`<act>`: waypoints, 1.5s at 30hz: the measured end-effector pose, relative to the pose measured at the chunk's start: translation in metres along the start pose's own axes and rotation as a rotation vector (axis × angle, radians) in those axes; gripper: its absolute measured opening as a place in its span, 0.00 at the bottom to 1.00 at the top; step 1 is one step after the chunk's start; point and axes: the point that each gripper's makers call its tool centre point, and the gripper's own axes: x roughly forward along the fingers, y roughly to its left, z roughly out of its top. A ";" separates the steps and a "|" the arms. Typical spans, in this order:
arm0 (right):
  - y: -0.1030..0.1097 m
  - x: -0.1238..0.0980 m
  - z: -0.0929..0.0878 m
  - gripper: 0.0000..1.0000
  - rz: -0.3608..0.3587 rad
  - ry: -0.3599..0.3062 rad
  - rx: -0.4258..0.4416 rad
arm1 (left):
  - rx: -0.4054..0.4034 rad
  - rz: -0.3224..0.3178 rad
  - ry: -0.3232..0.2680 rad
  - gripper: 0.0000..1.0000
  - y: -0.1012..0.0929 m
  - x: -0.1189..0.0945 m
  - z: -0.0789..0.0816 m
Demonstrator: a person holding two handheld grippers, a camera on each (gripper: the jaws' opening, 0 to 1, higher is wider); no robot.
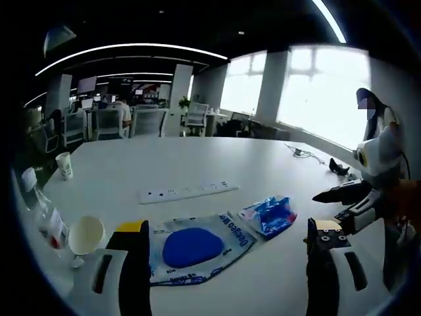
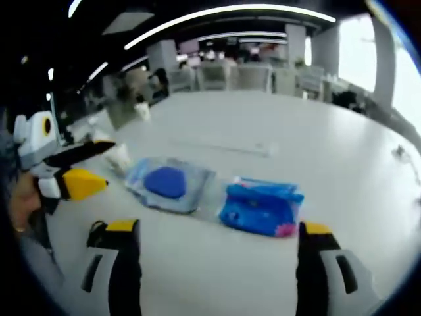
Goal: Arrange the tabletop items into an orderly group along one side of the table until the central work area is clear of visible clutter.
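**A:** ok so what does the left gripper view give you that the right one doesn't?

**B:** Left gripper (image 1: 227,247) has its fingers spread wide, nothing in them. Right between them sits the flat clear plastic packet with a blue oval inside (image 1: 195,247), touching the left finger. Just ahead of the right finger is the crinkly blue snack bag (image 1: 270,214). Further out there's a long white power strip (image 1: 188,191), and off past the left finger a white paper cup (image 1: 86,235), a clear plastic bottle (image 1: 39,207) and a second paper cup (image 1: 64,164). The right gripper view is too blurry for those.

**A:** and the right one?

**B:** Right gripper (image 2: 217,253) is also wide open and empty. Blue bag (image 2: 261,207) and packet (image 2: 168,184) lie side by side ahead of its fingers on the white surface (image 2: 316,145), nothing blocking them. The other gripper pokes in from the left.
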 end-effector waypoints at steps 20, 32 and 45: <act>0.098 -0.004 -0.031 0.88 0.149 0.023 -0.066 | 0.046 0.009 0.035 1.00 0.026 -0.057 -0.016; 0.140 0.000 -0.058 0.80 0.224 0.067 -0.095 | 0.063 0.023 0.054 0.99 0.051 -0.095 -0.034; 0.172 0.013 -0.068 0.73 0.297 0.043 -0.105 | 0.031 0.014 0.057 0.95 0.059 -0.126 -0.042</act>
